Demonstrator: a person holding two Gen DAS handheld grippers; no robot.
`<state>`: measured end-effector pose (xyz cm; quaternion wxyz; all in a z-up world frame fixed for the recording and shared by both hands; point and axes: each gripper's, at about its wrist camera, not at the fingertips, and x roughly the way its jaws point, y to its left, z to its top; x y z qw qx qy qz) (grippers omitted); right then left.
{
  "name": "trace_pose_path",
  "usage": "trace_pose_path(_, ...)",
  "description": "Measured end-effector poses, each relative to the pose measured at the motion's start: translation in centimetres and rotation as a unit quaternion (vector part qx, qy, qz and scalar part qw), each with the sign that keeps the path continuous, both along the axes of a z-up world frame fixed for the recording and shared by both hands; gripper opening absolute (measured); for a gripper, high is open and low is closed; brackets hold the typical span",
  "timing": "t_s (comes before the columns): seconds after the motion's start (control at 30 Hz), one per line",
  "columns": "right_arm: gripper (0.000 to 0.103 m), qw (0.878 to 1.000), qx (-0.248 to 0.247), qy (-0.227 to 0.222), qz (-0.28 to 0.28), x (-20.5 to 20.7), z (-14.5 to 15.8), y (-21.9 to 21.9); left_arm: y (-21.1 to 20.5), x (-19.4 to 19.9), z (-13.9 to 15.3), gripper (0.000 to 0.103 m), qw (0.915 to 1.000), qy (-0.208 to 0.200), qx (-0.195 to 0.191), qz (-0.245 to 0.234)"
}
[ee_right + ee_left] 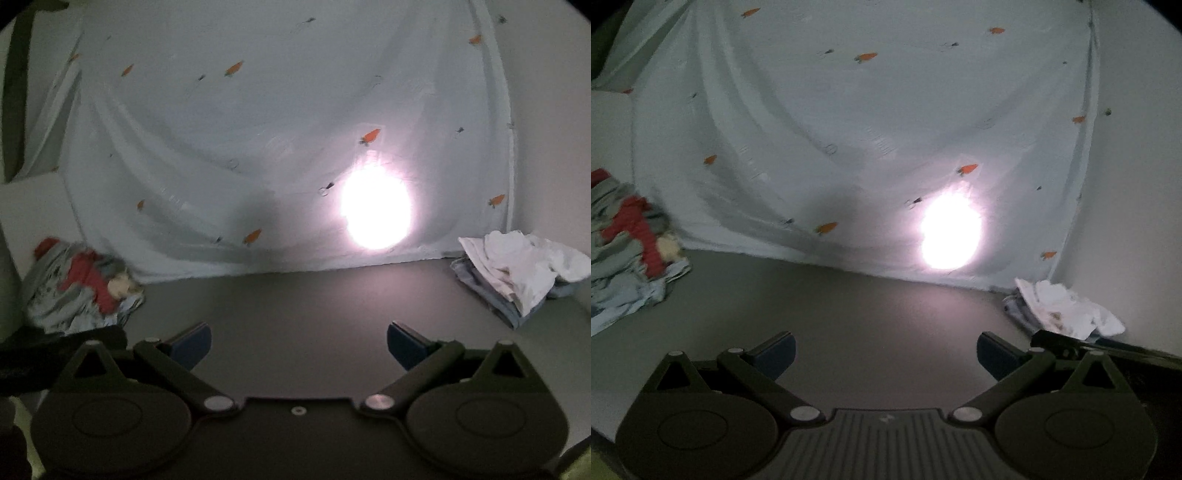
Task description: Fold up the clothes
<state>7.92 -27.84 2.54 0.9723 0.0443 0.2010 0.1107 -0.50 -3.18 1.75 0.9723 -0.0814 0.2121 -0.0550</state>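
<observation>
Right tongs (299,347) gape; left view shows them edgewise.

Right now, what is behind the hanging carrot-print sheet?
A bright round light glows through the carrot-print sheet. Its source and everything else behind the cloth are covered, so I cannot identify them.

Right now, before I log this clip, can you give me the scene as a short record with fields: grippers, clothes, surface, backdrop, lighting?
left gripper: open, holding nothing, above the table
right gripper: open, holding nothing, above the table
unfolded pile: crumpled grey, blue and red clothes, at the left on the table
folded stack: white and light blue clothes, at the right on the table
table: dark grey; the middle holds no garment
sheet: pale, carrot print, hanging behind the table
lamp glare: bright spot shining through the sheet
task state: no garment picked up
</observation>
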Motion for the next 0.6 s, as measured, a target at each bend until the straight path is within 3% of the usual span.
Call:
trace_pose_path(0.4,0.103,0.997,-0.048,0.061,0.005,-3.8,-2.2,3.6,2.4,-2.6,-2.3,0.103,0.9982,0.058,0.002,0.013)
trace_pose_path(0.6,0.103,0.995,-0.058,0.076,0.003,-4.8,-2.8,4.2,3.3,-3.7,-2.6,0.103,0.9978,0.066,0.003,0.009)
